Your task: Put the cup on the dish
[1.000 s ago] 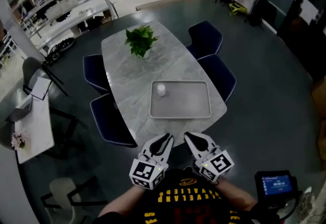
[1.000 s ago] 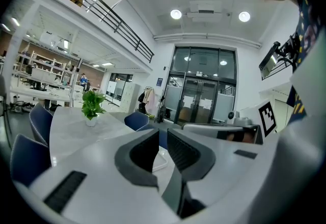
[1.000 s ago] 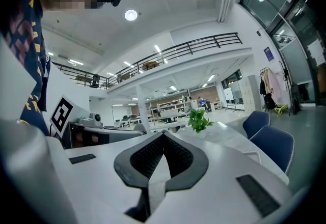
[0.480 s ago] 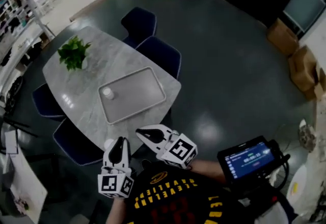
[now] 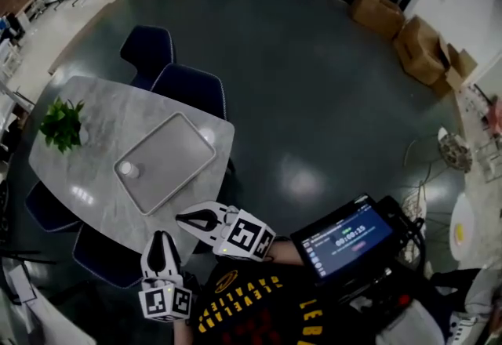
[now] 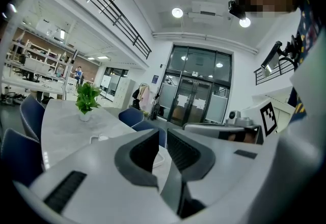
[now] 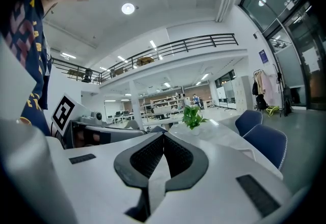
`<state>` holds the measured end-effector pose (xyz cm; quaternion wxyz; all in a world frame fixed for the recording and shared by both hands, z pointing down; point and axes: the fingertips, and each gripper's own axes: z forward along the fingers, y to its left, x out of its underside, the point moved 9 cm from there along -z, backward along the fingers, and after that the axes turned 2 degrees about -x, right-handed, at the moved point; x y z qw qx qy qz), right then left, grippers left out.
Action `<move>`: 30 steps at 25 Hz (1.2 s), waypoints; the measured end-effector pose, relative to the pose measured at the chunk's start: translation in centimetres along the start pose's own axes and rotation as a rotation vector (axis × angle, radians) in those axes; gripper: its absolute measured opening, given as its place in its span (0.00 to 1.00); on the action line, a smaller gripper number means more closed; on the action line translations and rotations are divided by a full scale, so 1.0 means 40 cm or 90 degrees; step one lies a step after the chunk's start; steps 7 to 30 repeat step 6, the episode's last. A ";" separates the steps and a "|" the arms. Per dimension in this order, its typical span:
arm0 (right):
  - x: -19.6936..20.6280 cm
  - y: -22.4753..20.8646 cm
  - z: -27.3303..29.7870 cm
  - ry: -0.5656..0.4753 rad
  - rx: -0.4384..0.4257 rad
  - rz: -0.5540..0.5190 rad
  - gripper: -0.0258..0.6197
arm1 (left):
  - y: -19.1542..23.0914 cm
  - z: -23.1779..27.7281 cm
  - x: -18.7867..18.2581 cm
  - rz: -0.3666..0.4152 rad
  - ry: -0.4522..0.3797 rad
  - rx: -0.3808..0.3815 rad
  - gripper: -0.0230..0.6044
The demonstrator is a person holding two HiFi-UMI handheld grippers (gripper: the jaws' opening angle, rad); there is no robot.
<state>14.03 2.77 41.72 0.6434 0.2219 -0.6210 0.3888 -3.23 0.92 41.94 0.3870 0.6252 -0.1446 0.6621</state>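
Head view: the task looks barely begun, or oddly finished. The cup (image 5: 128, 169), a small white cylinder, stands upright at the near-left corner of a shallow grey tray (image 5: 179, 149) with rounded corners and a raised rim. I see no other dish, so I judge the tray may be it; if not, everything remains to do. The left gripper (image 5: 159, 239) and right gripper (image 5: 187, 219) are both clenched on nothing. The cup lies well ahead of both sets of fingertips, beyond the edge of the glossy, marble-patterned table (image 5: 94, 112). A leafy potted plant (image 5: 61, 124) stands farther on.

Left gripper view: the left gripper (image 6: 163, 136) has its ribbed black pads drawn together, with only a sliver between them and nothing held. The polished tabletop (image 6: 61, 121) and plant (image 6: 87, 98) lie ahead of and left of the fingers. A padded blue chair (image 6: 133, 116) is just beyond them.

Right gripper view: the right gripper (image 7: 163, 136) has its pads meeting in a tight seam, empty. The plant (image 7: 192, 115) stands straight ahead past the tips. I cannot see the cup here.
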 end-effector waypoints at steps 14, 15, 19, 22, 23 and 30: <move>0.007 0.083 -0.122 0.071 0.062 0.025 0.05 | -0.085 -0.057 0.032 -0.087 0.048 0.053 0.12; 0.007 0.083 -0.122 0.071 0.062 0.025 0.05 | -0.085 -0.057 0.032 -0.087 0.048 0.053 0.12; 0.007 0.083 -0.122 0.071 0.062 0.025 0.05 | -0.085 -0.057 0.032 -0.087 0.048 0.053 0.12; 0.007 0.083 -0.122 0.071 0.062 0.025 0.05 | -0.085 -0.057 0.032 -0.087 0.048 0.053 0.12; 0.007 0.083 -0.122 0.071 0.062 0.025 0.05 | -0.085 -0.057 0.032 -0.087 0.048 0.053 0.12; 0.007 0.083 -0.122 0.071 0.062 0.025 0.05 | -0.085 -0.057 0.032 -0.087 0.048 0.053 0.12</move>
